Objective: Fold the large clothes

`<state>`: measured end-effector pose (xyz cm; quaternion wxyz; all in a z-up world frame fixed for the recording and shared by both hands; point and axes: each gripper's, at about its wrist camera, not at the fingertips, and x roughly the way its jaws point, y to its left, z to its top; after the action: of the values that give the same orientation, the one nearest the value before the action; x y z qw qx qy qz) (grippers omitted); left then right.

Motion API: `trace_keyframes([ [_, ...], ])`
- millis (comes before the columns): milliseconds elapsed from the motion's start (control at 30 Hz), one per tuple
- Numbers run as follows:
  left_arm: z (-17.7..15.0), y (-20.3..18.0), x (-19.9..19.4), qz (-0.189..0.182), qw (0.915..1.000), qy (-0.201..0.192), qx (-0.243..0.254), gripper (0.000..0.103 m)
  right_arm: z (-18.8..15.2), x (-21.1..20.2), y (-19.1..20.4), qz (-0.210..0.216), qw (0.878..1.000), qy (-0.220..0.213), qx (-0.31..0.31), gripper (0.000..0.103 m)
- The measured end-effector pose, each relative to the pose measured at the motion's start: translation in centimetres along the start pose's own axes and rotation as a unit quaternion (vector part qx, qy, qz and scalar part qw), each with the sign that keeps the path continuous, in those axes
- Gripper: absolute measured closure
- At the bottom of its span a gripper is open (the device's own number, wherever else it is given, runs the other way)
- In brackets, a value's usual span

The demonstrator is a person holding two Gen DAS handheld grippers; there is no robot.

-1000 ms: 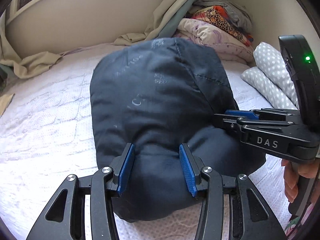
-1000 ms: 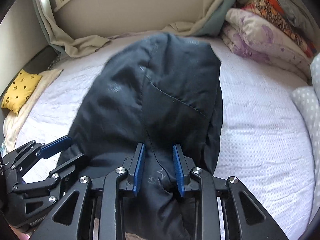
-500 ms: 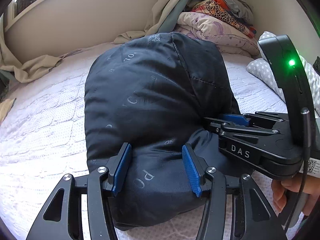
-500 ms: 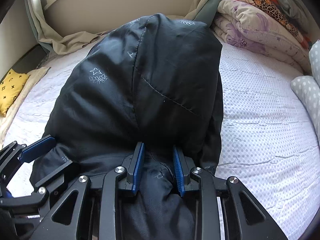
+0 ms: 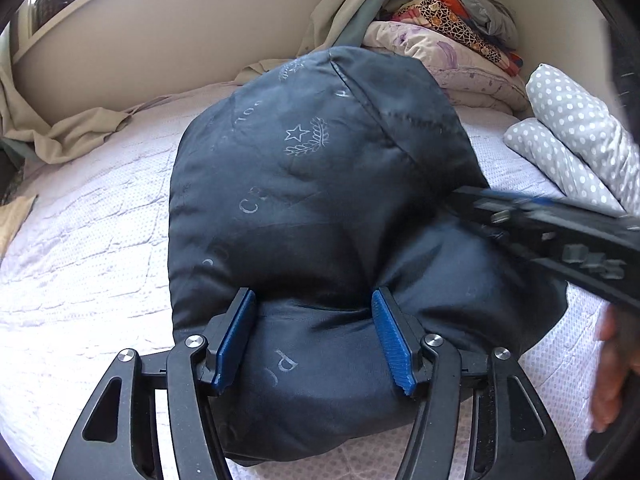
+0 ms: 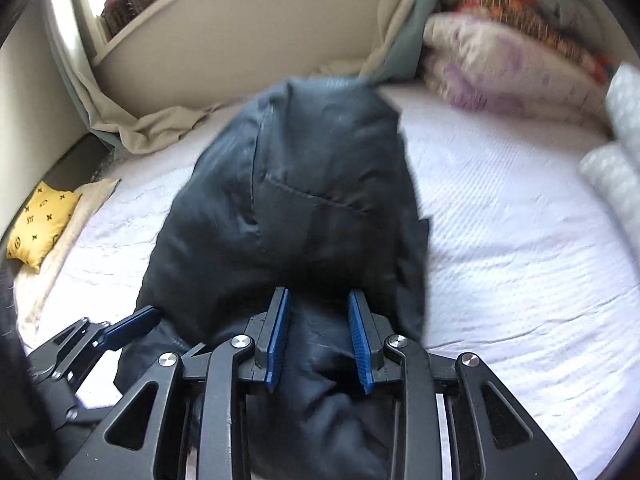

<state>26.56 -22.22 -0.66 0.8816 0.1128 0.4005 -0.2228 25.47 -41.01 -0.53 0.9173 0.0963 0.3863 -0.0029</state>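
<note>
- Nearest the lens, at the bottom centre of the left wrist view, the left gripper (image 5: pixel 314 338) straddles the near roll of a dark padded jacket (image 5: pixel 312 208); its jaws have just been opening, and the blue pads (image 5: pixel 390 340) now stand slightly off the fabric on both sides, which suggests the fold has been set down and is being let go.
- Likewise, low in the right wrist view, the right gripper (image 6: pixel 318 338) has a ridge of the same jacket (image 6: pixel 304 200) between its jaws, which have also just been widening; motion blur leaves it unclear whether the pads still pinch the cloth.
- Beyond the jaws, the jacket lies bundled in the middle of both frames on a pale lilac bedspread (image 5: pixel 84 248), its printed lining with a star and laurel facing up, so the fold looks largely made.
- At the right edge of the left wrist view, the other tool crosses over the jacket's side, with a hand (image 5: pixel 612 364) just below it.
- Farther off, nothing blocks the bundle: polka-dot pillows (image 5: pixel 576 148) lie at right, a stack of folded quilts (image 5: pixel 444 44) at the upper right, a beige curtain (image 5: pixel 60 136) along the wall at left, and a yellow cushion (image 6: pixel 42 224) at the left edge of the right wrist view.
</note>
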Motion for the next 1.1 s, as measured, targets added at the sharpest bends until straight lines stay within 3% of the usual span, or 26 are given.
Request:
trace_keyframes([
  [67,0.1,0.1,0.0,-0.001,1.0,0.001,-0.003,0.039,0.0,-1.9,0.3,-0.021,0.999,-0.017,-0.017,0.071],
  [167,0.1,0.1,0.1,-0.001,1.0,0.002,0.0,0.039,-0.2,-2.4,0.2,-0.033,0.999,-0.001,-0.024,0.071],
  [567,-0.3,-0.5,0.9,0.005,0.9997,-0.002,0.024,0.034,-2.3,4.9,-0.8,-0.036,0.997,0.065,0.006,0.07],
  [733,0.4,-0.2,0.4,-0.002,0.9998,-0.004,0.021,0.025,-1.7,5.6,-1.3,-0.022,0.997,0.07,0.032,0.069],
  [833,0.8,0.8,-0.6,-0.011,0.9997,-0.009,0.021,0.015,-0.8,4.1,-2.0,0.009,0.996,0.057,0.065,0.064],
  [933,1.1,2.8,-1.7,-0.038,0.9992,-0.007,-0.004,0.014,-0.1,2.5,-2.3,0.037,0.995,0.049,0.079,0.056],
  [1100,1.4,5.0,-3.6,-0.039,0.9989,-0.02,-0.017,0.014,1.5,-0.4,-1.8,0.055,0.995,0.021,0.08,0.03],
])
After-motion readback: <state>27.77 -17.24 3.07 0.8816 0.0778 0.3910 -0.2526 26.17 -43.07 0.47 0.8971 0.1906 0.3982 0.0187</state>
